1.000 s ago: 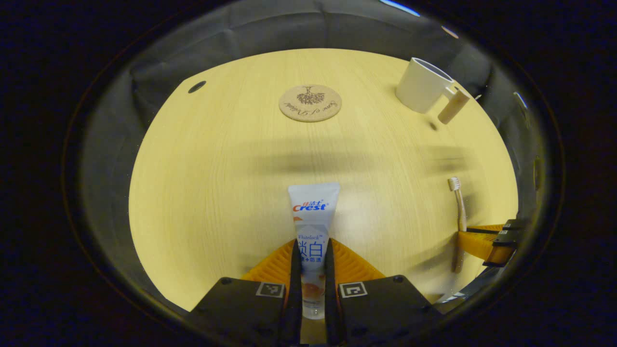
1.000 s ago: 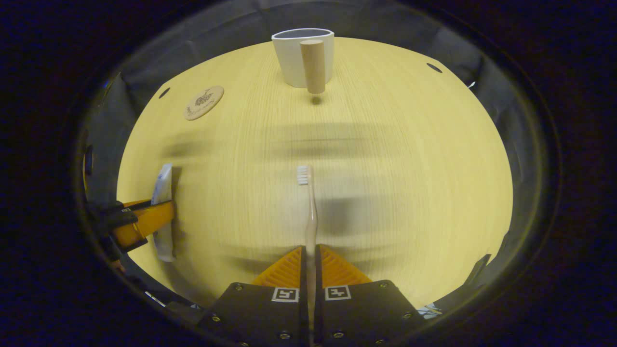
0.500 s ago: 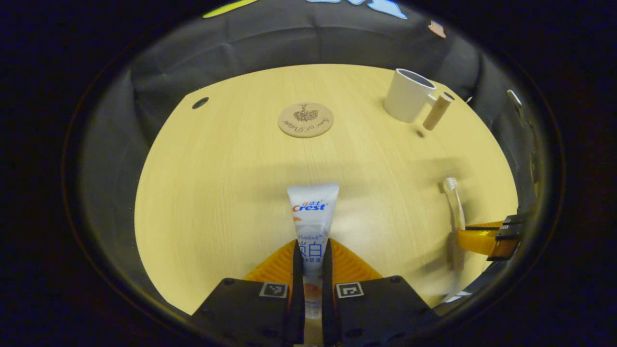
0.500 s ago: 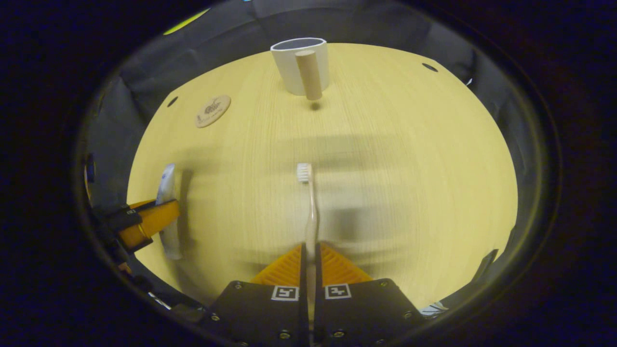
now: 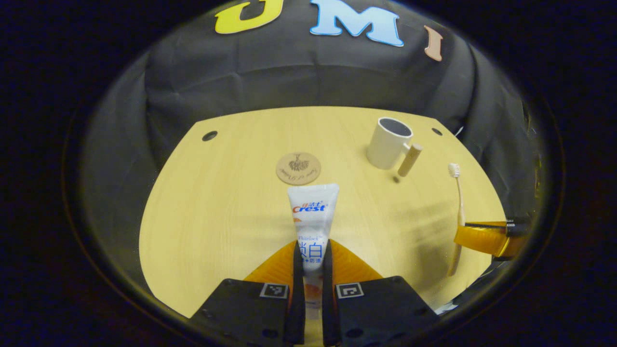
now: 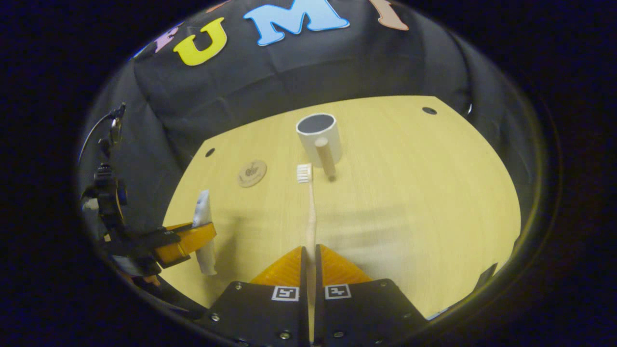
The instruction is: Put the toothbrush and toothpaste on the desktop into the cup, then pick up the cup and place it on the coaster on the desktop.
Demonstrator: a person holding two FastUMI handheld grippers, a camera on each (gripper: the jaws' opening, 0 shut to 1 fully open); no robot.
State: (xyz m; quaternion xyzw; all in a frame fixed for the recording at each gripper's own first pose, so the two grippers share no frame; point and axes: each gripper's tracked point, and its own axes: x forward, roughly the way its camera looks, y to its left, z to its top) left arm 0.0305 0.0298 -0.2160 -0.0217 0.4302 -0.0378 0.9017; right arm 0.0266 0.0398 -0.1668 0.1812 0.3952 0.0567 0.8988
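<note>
Pale wood counter [image 5: 217, 217] carries the white cup [image 6: 319, 137], upright and empty, with the coaster [image 5: 298, 168] apart from it. Left tongs [image 5: 312, 262] clench the toothpaste [image 5: 313, 214]; right tongs [image 6: 310, 255] clench the toothbrush [image 6: 309, 212], both lifted clear. Best brought over the cup's mouth one at a time, tipped down, then released low.
</note>
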